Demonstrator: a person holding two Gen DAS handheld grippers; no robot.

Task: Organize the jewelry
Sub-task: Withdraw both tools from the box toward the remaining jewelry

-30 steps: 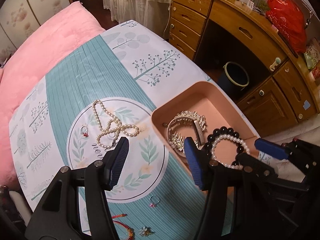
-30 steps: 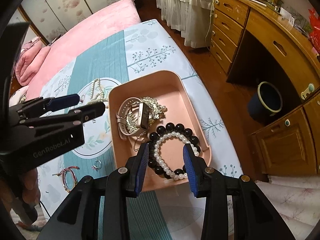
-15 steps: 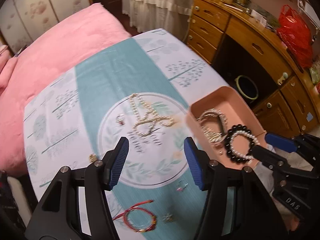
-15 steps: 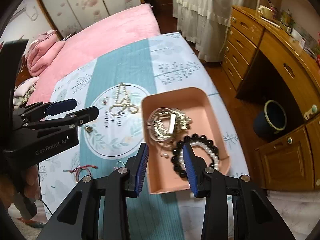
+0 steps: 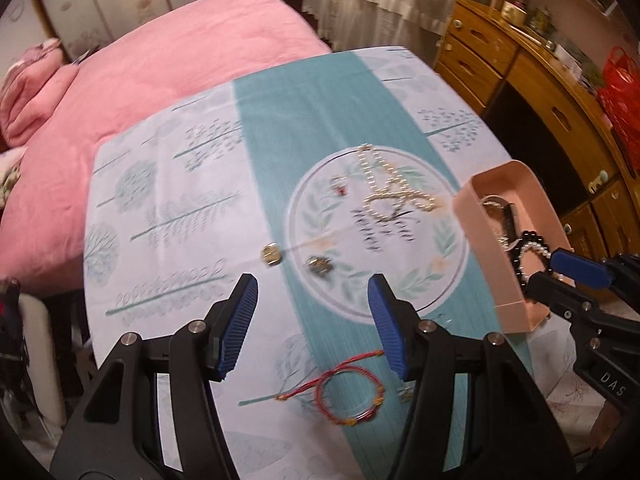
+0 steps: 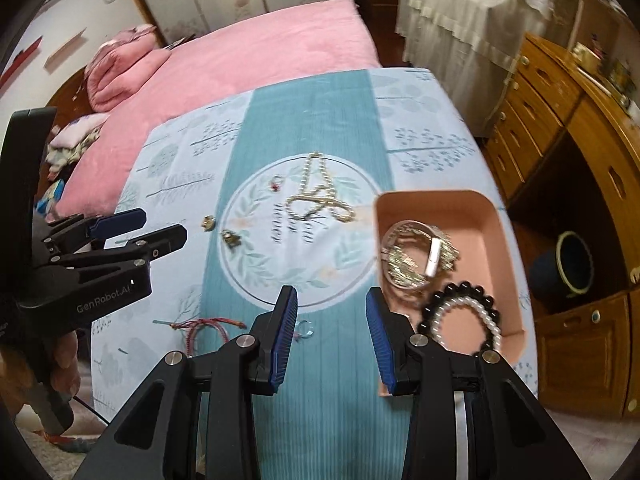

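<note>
The left tool [image 5: 312,320] has its two blue fingers spread apart with nothing between them. It hangs above the bench [image 5: 168,184], tipped down, near the small loose pieces, so it looks ready to go for one of them. Just past its tips lie a small gold charm [image 5: 271,254] and a small silver piece [image 5: 318,266]. A red string bracelet [image 5: 348,396] lies close under the tool. Farther off, a pearl necklace [image 5: 390,194] sits in a loose tangle on the round leaf print, with a little ring [image 5: 341,188] beside it. The pink tray [image 5: 486,236] stands at the right edge of the bench. The bench wears a blue and white cloth with trees on it. A pink bed [image 5: 160,64] is behind it.

In the right wrist view, the right tool [image 6: 331,334] is also spread and holds nothing. It hangs over the cloth just beside the pink tray [image 6: 496,220]. The tray already holds a shiny silver bracelet pile [image 6: 416,256] and a black bead bracelet [image 6: 460,300] with a white pearl bracelet [image 6: 486,316] inside it, so those look sorted. A small ring [image 6: 305,328] lies near the left blue finger. The necklace and the other bits on the cloth are not yet put away. A wooden desk [image 6: 580,128] with drawers stands on the right, and a bin [image 6: 572,260] sits on the floor under it.
</note>
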